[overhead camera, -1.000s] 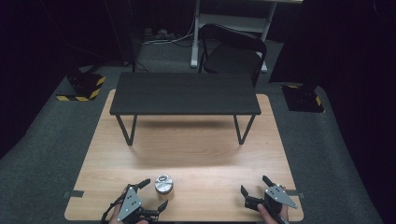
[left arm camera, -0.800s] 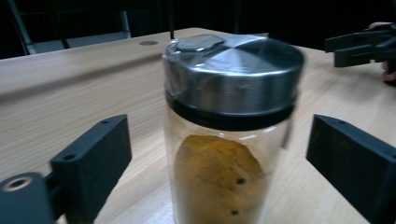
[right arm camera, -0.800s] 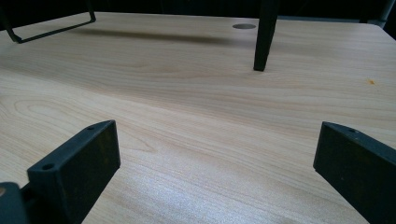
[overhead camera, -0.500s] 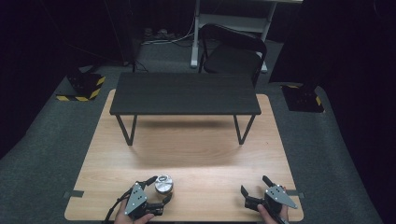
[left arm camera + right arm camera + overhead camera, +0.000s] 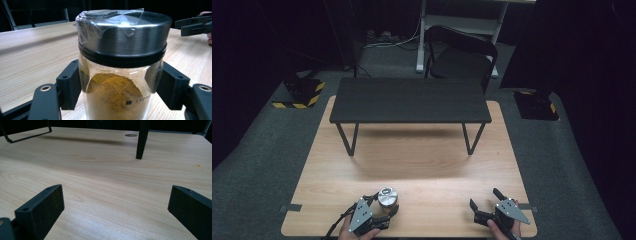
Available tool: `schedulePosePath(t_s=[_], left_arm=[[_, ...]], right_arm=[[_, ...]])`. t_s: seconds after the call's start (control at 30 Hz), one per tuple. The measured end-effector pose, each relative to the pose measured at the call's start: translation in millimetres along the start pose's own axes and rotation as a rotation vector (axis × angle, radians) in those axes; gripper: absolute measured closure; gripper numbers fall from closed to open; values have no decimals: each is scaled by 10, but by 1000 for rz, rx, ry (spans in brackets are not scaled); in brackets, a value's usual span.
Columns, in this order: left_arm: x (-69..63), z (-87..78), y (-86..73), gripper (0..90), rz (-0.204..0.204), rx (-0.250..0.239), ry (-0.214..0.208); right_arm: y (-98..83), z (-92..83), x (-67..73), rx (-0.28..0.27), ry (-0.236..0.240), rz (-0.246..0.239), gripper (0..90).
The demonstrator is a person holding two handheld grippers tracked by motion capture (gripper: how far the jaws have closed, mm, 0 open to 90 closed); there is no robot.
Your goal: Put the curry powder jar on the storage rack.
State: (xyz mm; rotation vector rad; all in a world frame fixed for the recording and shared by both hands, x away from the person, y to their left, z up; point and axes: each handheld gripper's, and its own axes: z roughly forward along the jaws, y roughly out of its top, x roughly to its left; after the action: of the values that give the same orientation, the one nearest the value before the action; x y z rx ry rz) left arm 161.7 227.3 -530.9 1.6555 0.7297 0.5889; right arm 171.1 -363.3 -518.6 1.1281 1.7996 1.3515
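A glass jar (image 5: 117, 97) of yellow-brown powder stands upright on the wooden table (image 5: 422, 165). Its steel lid (image 5: 387, 196) has clear film over it. The jar sits near the front edge, left of centre. My left gripper (image 5: 383, 202) has one black pad on each side of the glass, and both pads touch it (image 5: 71, 85). My right gripper (image 5: 483, 197) rests low at the front right, jaws wide apart over bare wood (image 5: 116, 205), with nothing between them. It is also seen far off at the top right of the left gripper view (image 5: 192, 23).
A low black bench (image 5: 409, 100) stands across the far half of the table; one of its legs (image 5: 141, 140) is ahead of the right gripper. A black chair (image 5: 459, 57) sits beyond the table. Dark carpet surrounds everything.
My left gripper has moved forward and right to the jar, which now sits between its jaws. The right gripper has stayed where it was.
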Motion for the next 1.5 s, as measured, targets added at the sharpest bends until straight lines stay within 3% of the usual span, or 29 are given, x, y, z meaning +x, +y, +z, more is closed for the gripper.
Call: schedulePosePath(t_s=[0.37,0.63,0.7,0.73,0.9,1.0,1.1,1.2,1.23,1.33,1.37,1.4,1.5], left_arm=[[-44,8,40,304,-3,9,17],[-121,-44,219,304,-15,-29,77],[-132,-57,290,304,-23,-42,97],[-160,-51,374,304,-41,-49,129],[-182,-43,575,304,-41,-42,179],[-166,-45,789,304,-40,-39,219],[-146,-44,895,305,-49,-45,237],[-108,-23,1126,305,-64,-45,265],[-108,-23,1126,305,-64,-45,265],[-76,27,1355,305,-56,-48,294],[-76,27,1355,305,-56,-48,294],[-49,57,1474,305,-55,-47,306],[-17,92,1589,305,-60,-49,320]], right_arm=[[1,0,-5,0,2,1,2],[0,1,-6,0,2,1,2],[-1,1,-3,-1,1,1,2],[-1,0,0,-1,-1,1,2],[-3,-1,1,-2,-1,1,2],[0,0,-2,0,0,1,2],[-1,0,-3,-1,1,2,2],[-3,-1,-6,-2,2,1,2],[-3,-1,-6,-2,2,1,2],[-5,-2,-6,-3,3,0,2],[-5,-2,-6,-3,3,0,2],[-6,-2,-6,-3,3,0,2],[-6,-2,-7,-4,4,-1,2]])
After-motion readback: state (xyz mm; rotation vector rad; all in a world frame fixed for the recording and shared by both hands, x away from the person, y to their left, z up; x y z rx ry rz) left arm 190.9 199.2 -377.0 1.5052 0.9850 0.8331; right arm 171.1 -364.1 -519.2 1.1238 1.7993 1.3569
